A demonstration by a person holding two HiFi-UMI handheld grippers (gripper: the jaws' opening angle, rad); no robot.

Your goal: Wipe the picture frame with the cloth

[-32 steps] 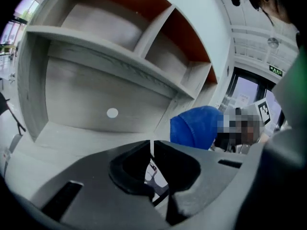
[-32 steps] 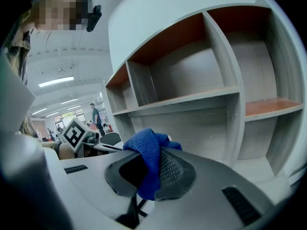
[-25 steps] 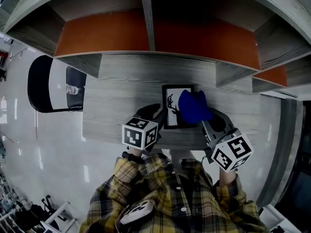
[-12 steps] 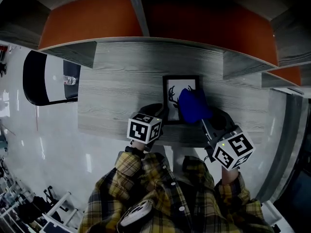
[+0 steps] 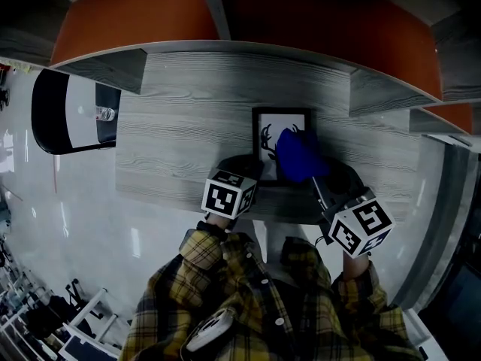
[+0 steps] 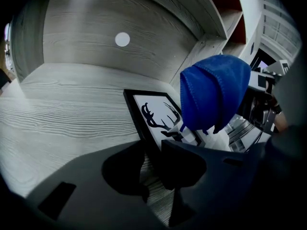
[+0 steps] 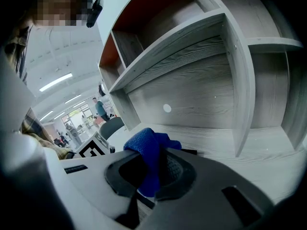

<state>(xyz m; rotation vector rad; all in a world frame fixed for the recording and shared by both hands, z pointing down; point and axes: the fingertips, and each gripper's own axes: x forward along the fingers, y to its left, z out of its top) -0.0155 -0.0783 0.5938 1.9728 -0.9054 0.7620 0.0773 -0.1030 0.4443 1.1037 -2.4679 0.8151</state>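
Observation:
A black picture frame (image 5: 279, 138) with an antler print lies on the grey wood desk (image 5: 188, 141). My left gripper (image 5: 252, 173) sits at its near left corner. In the left gripper view the frame's (image 6: 153, 111) dark edge runs between the jaws of the left gripper (image 6: 152, 159), which stand wide apart with bare desk showing in the gap. My right gripper (image 5: 312, 177) is shut on a blue cloth (image 5: 299, 156) that bunches over the frame's right side. The cloth (image 7: 146, 150) fills the right gripper's (image 7: 156, 176) jaws and hangs close beside the left one as a blue bundle (image 6: 213, 97).
Grey shelving with orange back panels (image 5: 135, 13) overhangs the desk's far side. An upright shelf divider (image 7: 240, 80) rises to the right. A black chair (image 5: 52, 111) stands off the desk's left end. The near desk edge lies just behind both grippers.
Both grippers have sunk toward the desk, the frame and cloth coming down with them. The cloth stays over the frame's right side.

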